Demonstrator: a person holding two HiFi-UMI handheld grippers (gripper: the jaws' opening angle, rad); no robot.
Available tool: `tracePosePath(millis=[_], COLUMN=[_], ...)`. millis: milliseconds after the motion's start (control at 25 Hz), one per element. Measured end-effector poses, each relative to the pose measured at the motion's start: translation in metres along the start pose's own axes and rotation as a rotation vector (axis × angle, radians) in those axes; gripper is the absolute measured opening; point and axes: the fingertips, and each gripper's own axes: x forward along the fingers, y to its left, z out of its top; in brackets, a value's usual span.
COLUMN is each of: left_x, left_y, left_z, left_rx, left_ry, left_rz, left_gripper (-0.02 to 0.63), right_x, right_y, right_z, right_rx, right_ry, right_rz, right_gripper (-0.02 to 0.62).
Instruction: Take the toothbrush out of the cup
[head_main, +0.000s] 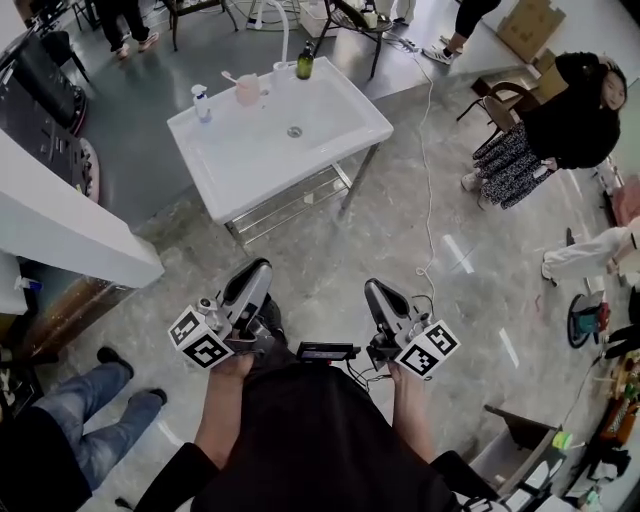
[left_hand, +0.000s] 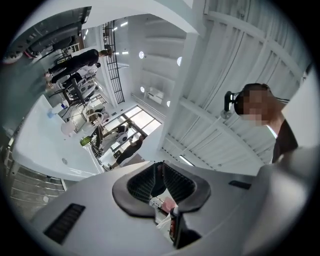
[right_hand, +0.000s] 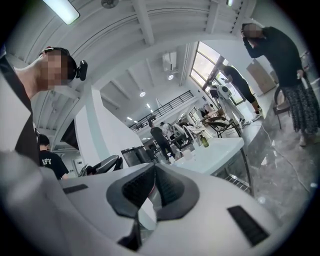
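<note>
My left claw (head_main: 258, 268) shows only a thin slit between its pads, with nothing in it. My right claw (head_main: 373, 288) is pressed fully together and is empty too. Well ahead of both claws stands the white rectangular washbasin (head_main: 250, 160) on its metal frame. At its far rim, straight ahead of the left claw, the pale pink plastic cup (head_main: 247, 90) holds the slim pale toothbrush (head_main: 229, 76), which leans left.

Grey marbled floor (head_main: 400, 240), white washstand (head_main: 240, 165), brown chair (head_main: 497, 103), bright windows (right_hand: 202, 62)
</note>
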Motion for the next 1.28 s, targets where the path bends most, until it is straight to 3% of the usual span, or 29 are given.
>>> tracePosePath(millis=[640, 920, 1280], left_x=[0.060, 0.065, 0.097], left_y=[0.114, 0.148, 0.166], left_z=[0.086, 0.101, 0.113], left_rx=[-0.059, -0.078, -0.037], left_ry=[-0.008, -0.016, -0.026], left_rz=[-0.070, -0.058, -0.013], left_gripper=[0.055, 0.055, 0.055], right_x=[0.140, 0.163, 0.204], right_y=[-0.031, -0.044, -0.079], right_z=[0.039, 0.040, 0.060], right_rx=[-0.068, -0.075, -0.066], right_ry=[0.035, 0.050, 0.054], right_rz=[-0.066, -0.099, -0.028], right_gripper=[0.006, 0.006, 0.006])
